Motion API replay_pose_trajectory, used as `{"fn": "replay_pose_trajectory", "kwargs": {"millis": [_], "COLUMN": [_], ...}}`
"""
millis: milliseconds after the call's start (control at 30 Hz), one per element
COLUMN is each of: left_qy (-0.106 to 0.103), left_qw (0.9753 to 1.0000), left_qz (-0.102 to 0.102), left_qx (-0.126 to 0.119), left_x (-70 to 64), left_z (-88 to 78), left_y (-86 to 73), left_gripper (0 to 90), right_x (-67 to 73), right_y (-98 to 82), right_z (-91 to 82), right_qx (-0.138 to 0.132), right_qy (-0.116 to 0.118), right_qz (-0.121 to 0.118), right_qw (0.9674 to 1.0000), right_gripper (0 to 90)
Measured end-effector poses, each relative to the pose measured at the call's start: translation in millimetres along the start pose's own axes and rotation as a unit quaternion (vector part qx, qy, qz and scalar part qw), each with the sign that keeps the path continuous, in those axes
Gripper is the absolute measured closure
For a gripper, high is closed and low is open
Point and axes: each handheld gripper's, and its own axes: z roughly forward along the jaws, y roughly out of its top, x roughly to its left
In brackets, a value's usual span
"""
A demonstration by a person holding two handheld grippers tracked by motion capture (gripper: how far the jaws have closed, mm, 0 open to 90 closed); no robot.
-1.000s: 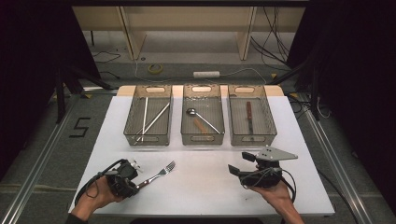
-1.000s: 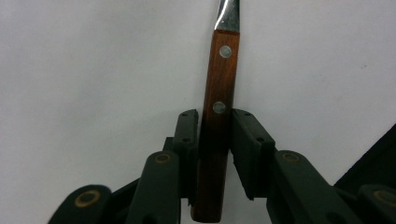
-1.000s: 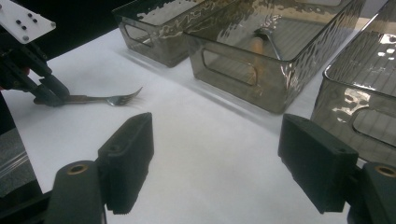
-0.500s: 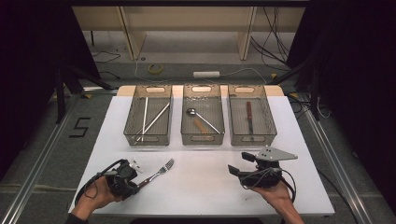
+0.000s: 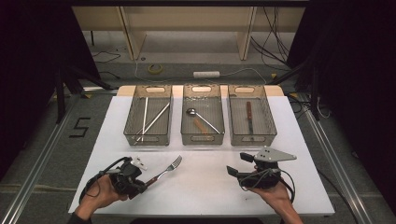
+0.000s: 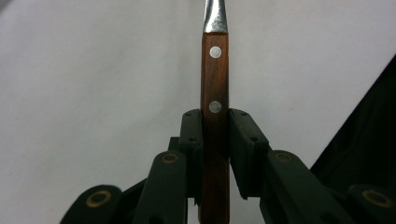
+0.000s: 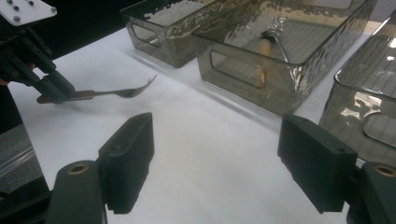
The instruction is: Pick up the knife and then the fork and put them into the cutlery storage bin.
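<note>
While clamped by its wooden handle in the left gripper [image 6: 215,135], fork [image 5: 164,171] held at near left just off the white table [image 5: 205,186], tines pointing far-right toward the trays; judged picked up but not yet sorted, drop into a tray remaining. Right gripper [image 5: 239,164] idle at near right, jaws wide apart and empty. Three trays in a far row: left tray [image 5: 148,138] with chopsticks [image 5: 150,119], middle tray [image 5: 202,138] with spoon [image 5: 200,117], right tray [image 5: 252,138] with knife [image 5: 250,116]; path clear, tray walls alone to be cleared.
</note>
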Motion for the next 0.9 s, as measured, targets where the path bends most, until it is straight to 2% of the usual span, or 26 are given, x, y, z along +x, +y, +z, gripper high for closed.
{"fn": "replay_pose_trajectory", "kwargs": {"millis": [167, 267, 400, 800, 900], "left_qy": [-0.016, -0.026, -0.037, -0.06, -0.059], "left_qw": [0.9998, 0.9994, 0.9987, 0.9961, 0.9954], "left_qz": [0.012, 0.021, 0.035, 0.063, 0.072], "left_qx": [0.0, 0.005, 0.008, 0.015, 0.02], "left_x": [-5.7, -10.7, -17.1, -31.4, -34.3], "left_z": [2.1, 5.4, 10.6, 18.6, 20.1], "left_y": [10.2, 18.1, 29.8, 57.6, 64.8], "left_gripper": [75.4, 75.4, 75.4, 75.4, 75.4], "right_x": [5.2, 11.0, 20.4, 41.9, 46.5], "right_y": [1.3, 2.3, 3.5, 2.9, 2.1], "right_z": [0.2, 1.6, 4.1, 18.4, 22.5], "right_qx": [-0.004, -0.003, -0.002, 0.017, 0.024], "right_qy": [0.008, 0.01, 0.024, 0.051, 0.054], "right_qz": [-0.006, -0.024, -0.039, -0.083, -0.097], "right_qw": [0.9999, 0.9997, 0.9989, 0.9951, 0.9935], "right_gripper": [28.0, 27.9, 27.9, 27.9, 27.9]}}
